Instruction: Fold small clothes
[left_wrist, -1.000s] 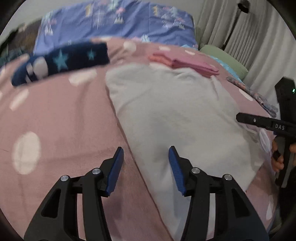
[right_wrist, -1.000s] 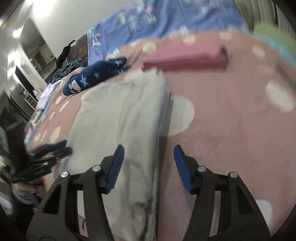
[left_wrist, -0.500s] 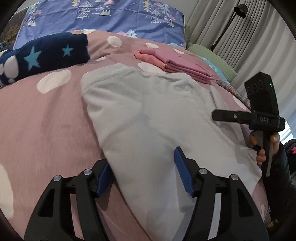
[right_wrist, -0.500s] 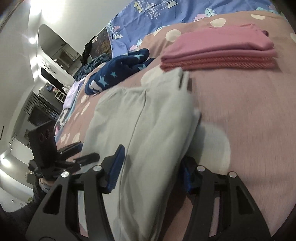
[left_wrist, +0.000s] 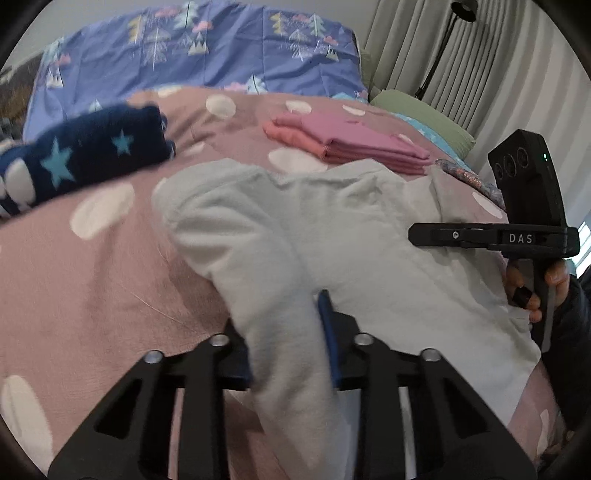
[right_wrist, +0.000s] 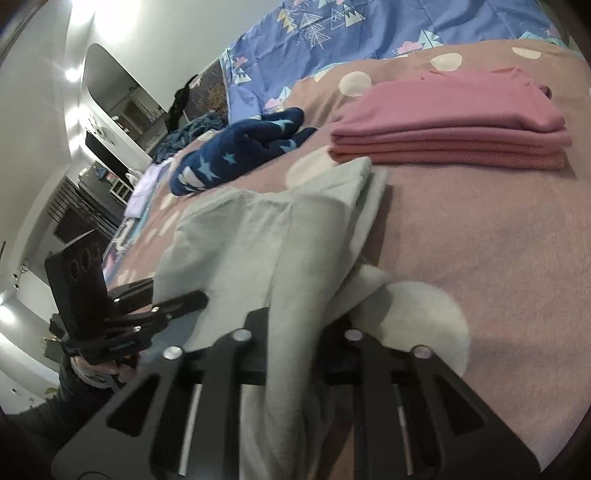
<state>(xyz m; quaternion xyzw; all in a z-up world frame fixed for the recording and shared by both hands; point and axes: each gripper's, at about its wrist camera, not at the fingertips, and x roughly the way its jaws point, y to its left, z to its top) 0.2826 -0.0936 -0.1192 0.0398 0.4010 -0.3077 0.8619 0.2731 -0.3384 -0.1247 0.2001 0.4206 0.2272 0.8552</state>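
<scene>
A bed covered by a pink bedspread (left_wrist: 92, 302) with pale polka dots fills both wrist views.

In the left wrist view, at far left, a navy garment with light blue stars (left_wrist: 81, 158) lies bunched on the bedspread. Behind it a blue pillow with tree prints (left_wrist: 207, 51) stands against the wall. Just right of centre, a stack of folded pink clothes (left_wrist: 354, 144) sits further up the bed. In front of that stack the light grey garment (left_wrist: 369, 229) is spread across the bedspread. Its left edge is gathered into a thick ridge that runs down into the left tool (left_wrist: 286, 347) at the bottom centre. The tool's jaws have just been closing and now clamp that fold of grey cloth between the blue pads. At the right edge the right tool (left_wrist: 417, 234) is seen from the side, held by a hand (left_wrist: 532, 284), with its tip over the garment's right side.

In the right wrist view, at far left, the left tool (right_wrist: 192, 299) reaches in against the garment's left edge. Further back lies the navy star garment (right_wrist: 240, 151). At bottom centre the right tool (right_wrist: 295, 332) has just been closing its jaws, and they now pinch a raised fold of the grey garment (right_wrist: 251, 236), which drapes down between the black arms. To the right, the pink folded stack (right_wrist: 454, 133) rests beyond the garment, near it but apart.
</scene>
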